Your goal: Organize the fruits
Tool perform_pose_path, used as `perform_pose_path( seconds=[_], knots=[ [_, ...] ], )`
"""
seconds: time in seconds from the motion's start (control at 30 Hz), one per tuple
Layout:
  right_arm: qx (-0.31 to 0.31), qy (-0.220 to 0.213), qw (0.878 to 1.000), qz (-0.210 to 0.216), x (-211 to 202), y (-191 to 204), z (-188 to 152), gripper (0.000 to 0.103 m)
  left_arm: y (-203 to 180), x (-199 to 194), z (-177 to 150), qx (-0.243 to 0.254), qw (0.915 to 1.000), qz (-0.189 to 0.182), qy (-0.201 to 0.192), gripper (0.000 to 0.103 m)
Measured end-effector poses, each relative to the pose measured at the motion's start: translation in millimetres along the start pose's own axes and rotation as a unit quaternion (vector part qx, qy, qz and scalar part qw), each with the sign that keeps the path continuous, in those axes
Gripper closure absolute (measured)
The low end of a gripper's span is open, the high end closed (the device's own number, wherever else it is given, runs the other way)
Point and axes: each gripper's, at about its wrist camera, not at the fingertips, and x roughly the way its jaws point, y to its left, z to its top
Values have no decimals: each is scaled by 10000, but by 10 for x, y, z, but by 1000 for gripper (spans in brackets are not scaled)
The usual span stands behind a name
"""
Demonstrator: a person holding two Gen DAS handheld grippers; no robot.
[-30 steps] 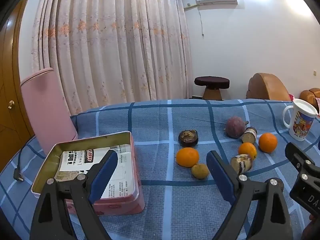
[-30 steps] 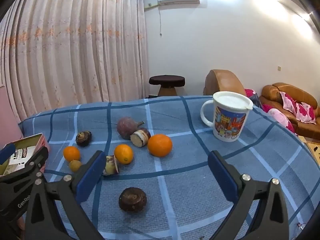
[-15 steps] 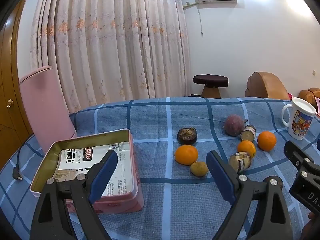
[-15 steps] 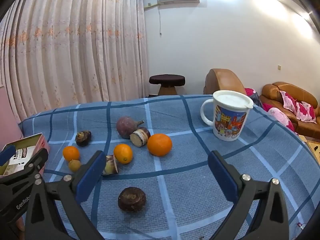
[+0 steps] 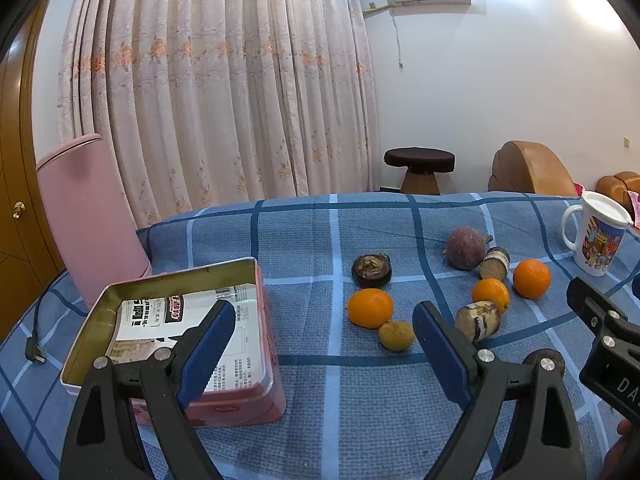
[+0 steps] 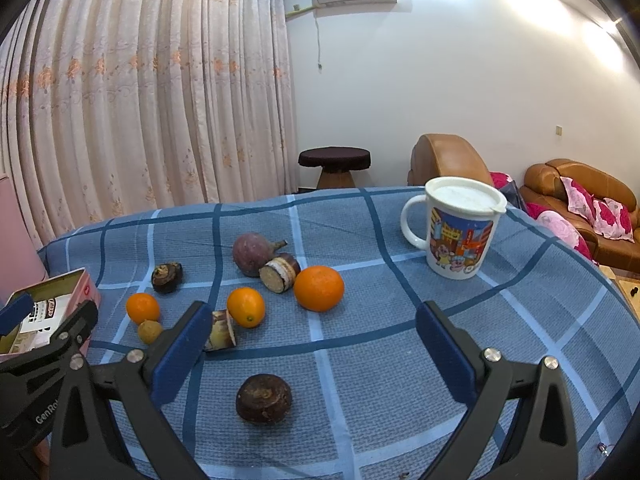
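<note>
- Our left gripper (image 5: 324, 344) has its jaws spread wide with nothing between them, above the blue checked cloth (image 5: 328, 408) at lower centre of the left view.
- Our right gripper (image 6: 314, 344) is likewise wide and empty; a dark round fruit (image 6: 264, 398) lies on the cloth low between its fingers, touching neither.
- Just beyond the left gripper's fingertips we see a small tan fruit (image 5: 395, 335) touching an orange (image 5: 370, 307).
- Right of centre: a cut brown piece (image 5: 477, 321), a second orange (image 5: 490, 294), a third orange (image 5: 531, 278), all close together.
- Farther back: a dark mangosteen-like fruit (image 5: 371, 270) and a purple fruit (image 5: 465, 248).
- An open pink tin (image 5: 224, 408) with printed paper inside sits lower left.
- A lidded cartoon mug (image 6: 460, 228) stands well apart at right of the right view.
</note>
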Motion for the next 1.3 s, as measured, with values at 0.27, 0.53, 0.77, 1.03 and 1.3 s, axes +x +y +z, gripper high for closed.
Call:
perform_pose_path(
  seconds=[0.27, 0.53, 0.77, 1.03, 1.3],
  knots=[
    [13, 3, 10000, 2, 1, -7, -1, 0, -11, -6, -8, -9, 10000, 2, 11, 12],
    [18, 4, 10000, 5, 3, -12, -1, 0, -9, -10, -13, -7, 10000, -2, 25, 12],
    [23, 4, 10000, 6, 6, -14, 3, 0, -6, -10, -12, -6, 10000, -3, 27, 12],
    [23, 8, 10000, 6, 3, -13, 5, 0, -3, -13, -21, -16, 10000, -4, 39, 12],
    [30, 10, 10000, 9, 9, -23, 11, 0, -6, -18, -25, -20, 10000, -5, 44, 12]
  ],
)
